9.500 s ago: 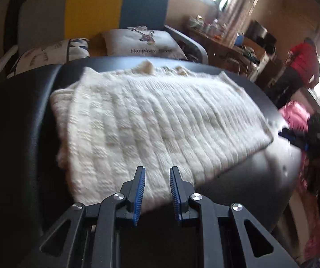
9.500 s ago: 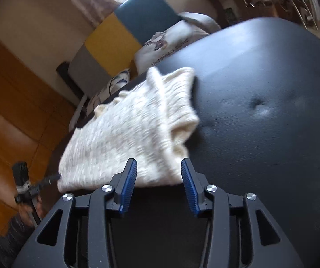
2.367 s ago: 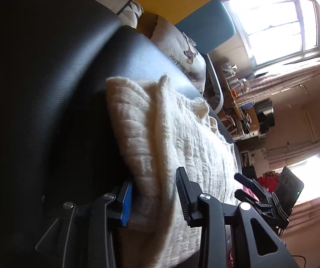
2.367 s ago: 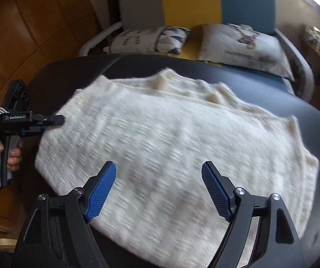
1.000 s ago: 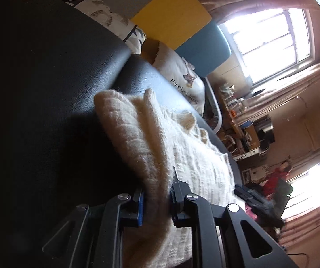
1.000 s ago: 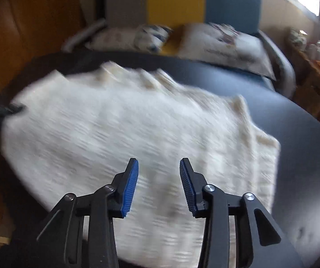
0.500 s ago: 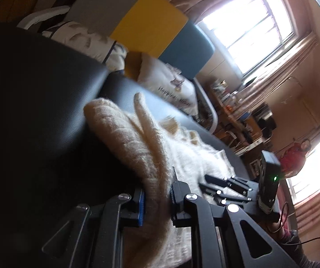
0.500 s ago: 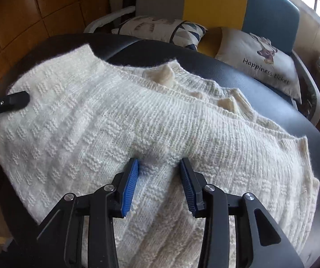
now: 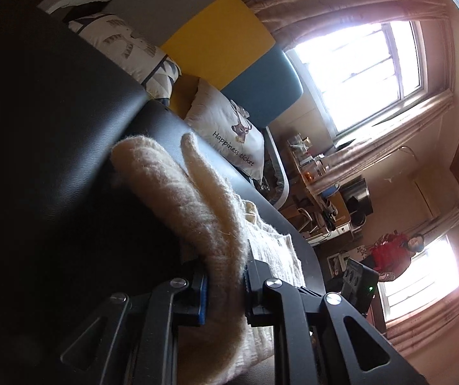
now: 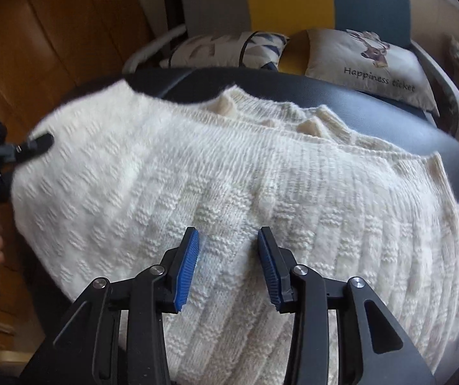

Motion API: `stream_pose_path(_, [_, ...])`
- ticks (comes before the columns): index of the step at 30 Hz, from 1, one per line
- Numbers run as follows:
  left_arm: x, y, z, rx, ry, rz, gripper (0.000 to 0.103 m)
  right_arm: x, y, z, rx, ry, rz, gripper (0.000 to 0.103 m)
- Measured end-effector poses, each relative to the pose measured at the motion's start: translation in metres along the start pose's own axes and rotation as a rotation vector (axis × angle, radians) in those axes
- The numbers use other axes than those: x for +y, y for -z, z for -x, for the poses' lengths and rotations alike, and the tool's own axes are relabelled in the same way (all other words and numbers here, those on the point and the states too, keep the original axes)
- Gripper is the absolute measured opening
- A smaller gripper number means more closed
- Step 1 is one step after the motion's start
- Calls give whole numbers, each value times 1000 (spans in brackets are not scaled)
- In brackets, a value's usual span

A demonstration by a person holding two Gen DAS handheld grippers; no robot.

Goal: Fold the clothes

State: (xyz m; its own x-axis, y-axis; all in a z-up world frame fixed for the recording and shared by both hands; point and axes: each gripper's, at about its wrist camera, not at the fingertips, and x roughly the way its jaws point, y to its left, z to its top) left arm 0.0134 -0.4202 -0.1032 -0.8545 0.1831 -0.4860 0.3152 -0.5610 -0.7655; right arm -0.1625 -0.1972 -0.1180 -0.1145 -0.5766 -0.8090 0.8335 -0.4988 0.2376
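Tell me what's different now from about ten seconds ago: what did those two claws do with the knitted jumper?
The left claw, open in front of the cream knitted jumper then, has since clamped onto its edge and lifted it off the black padded surface. The right claw moved from the jumper's end to its middle, jaws apart with the pads down on the knit. The jumper remains on that surface.

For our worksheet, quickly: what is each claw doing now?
Left claw: closed on the cream knitted sweater's edge.
Right claw: open above the sweater, holding nothing.
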Motion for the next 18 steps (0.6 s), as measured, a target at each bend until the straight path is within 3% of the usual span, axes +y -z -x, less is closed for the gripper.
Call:
stream_pose_path(5, [-18, -1, -4, 6, -20, -23, 14, -15, 7, 17, -24, 12, -12, 42])
stream_pose_path(11, [-40, 4, -15, 46, -178, -133, 13, -32, 19, 27, -30, 26, -34, 42])
stream_pose_path(18, [-67, 6, -17, 52, -110, -175, 13, -54, 36, 41, -38, 69, -64, 42])
